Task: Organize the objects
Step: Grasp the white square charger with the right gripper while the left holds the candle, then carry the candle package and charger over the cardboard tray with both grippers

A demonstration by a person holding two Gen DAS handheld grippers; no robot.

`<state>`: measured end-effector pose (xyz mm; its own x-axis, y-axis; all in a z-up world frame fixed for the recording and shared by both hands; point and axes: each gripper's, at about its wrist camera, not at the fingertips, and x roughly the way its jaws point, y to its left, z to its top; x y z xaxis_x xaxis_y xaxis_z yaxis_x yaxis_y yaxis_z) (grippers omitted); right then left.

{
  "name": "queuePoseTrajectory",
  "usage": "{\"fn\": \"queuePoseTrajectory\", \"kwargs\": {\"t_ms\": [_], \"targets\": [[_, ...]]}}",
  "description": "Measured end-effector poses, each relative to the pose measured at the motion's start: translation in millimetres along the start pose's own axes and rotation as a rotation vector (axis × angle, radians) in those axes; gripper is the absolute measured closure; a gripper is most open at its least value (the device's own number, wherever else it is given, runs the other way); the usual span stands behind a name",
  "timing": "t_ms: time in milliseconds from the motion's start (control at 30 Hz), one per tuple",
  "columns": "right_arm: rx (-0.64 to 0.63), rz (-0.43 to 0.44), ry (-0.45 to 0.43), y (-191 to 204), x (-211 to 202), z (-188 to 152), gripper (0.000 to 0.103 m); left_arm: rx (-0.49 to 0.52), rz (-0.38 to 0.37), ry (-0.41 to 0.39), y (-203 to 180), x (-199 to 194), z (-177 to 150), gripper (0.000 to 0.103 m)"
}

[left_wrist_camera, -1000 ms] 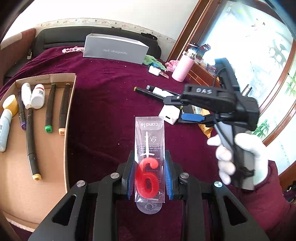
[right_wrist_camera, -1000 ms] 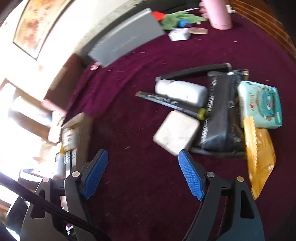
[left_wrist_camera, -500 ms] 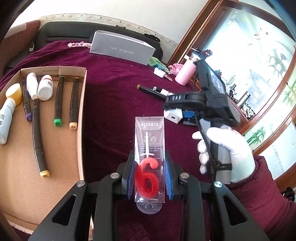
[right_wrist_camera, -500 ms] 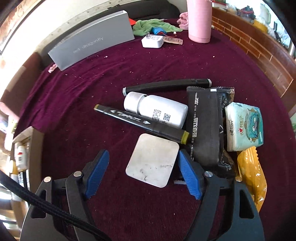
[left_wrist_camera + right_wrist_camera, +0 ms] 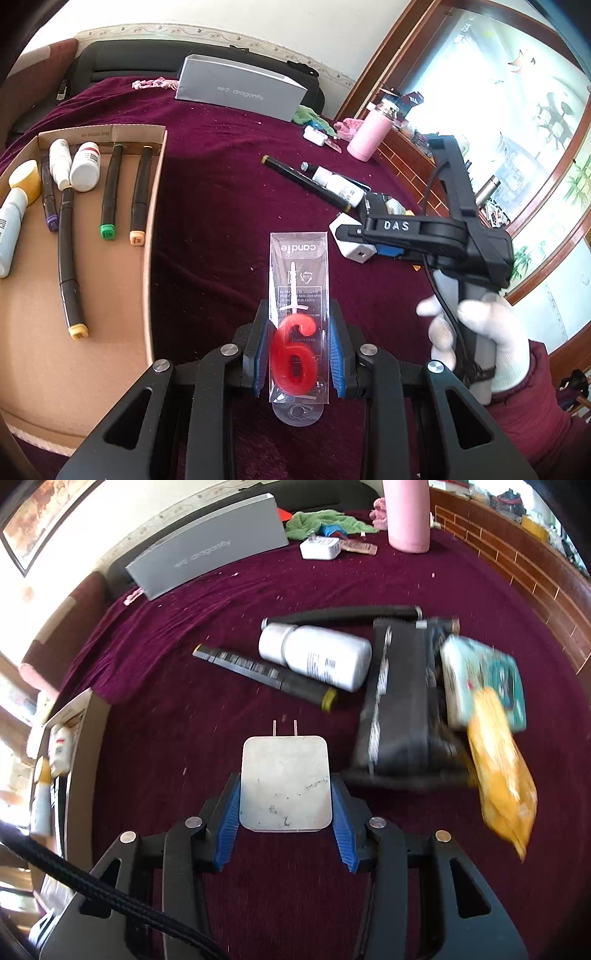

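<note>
The white plug adapter [image 5: 284, 782] lies flat on the maroon cloth [image 5: 221, 635], its two prongs pointing away from the camera, and sits between the blue pads of the right gripper [image 5: 286, 812], whose jaws are closing with the pads at or nearly at its side edges. The likely trouble is a shallow grip: the pads meet only the near half of a smooth, rounded block, so it could pivot or squirt forward as the squeeze tightens, or tilt prongs-down on the lift. The black marker [image 5: 266, 674] and white bottle [image 5: 317, 659] lie just beyond, clear of the pads. The gripper points steeply down, held by a white-gloved hand [image 5: 491, 339]. The left gripper [image 5: 297, 354] is clamped on the packaged number-six candle [image 5: 295, 328], hovering beside the cardboard tray [image 5: 155, 221] of markers and bottles.
</note>
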<state>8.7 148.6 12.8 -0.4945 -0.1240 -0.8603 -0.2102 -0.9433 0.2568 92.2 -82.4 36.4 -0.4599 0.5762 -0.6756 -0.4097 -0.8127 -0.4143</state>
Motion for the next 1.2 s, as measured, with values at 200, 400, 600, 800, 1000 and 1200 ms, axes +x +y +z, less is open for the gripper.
{"fn": "queuePoseTrajectory", "kwargs": {"t_ms": [200,400,600,800,1000,1200], "targets": [[-0.022,0.047,0.007,-4.1,-12.1,-23.2,0.06,0.017,0.005,0.005,-9.9,-1.8,-4.6,0.079],[-0.04,0.08,0.004,-2.9,-22.9,-44.7,0.06,0.029,0.012,0.01,-16.9,-4.9,-10.4,0.079],[-0.046,0.125,0.01,-1.4,-31.9,-61.1,0.06,0.032,0.015,0.014,-23.1,-6.4,-15.3,0.079],[-0.056,0.164,0.009,3.6,-40.6,-72.3,0.06,0.031,0.023,-0.001,-24.8,-13.4,-16.8,0.079],[-0.115,0.174,-0.012,21.5,-51.6,-80.8,0.06,0.018,0.032,-0.01,-20.9,-19.4,-19.9,0.079],[-0.134,0.196,-0.009,27.2,-53.3,-87.1,0.06,0.01,0.035,-0.025,-17.3,-25.2,-20.3,0.079]]}}
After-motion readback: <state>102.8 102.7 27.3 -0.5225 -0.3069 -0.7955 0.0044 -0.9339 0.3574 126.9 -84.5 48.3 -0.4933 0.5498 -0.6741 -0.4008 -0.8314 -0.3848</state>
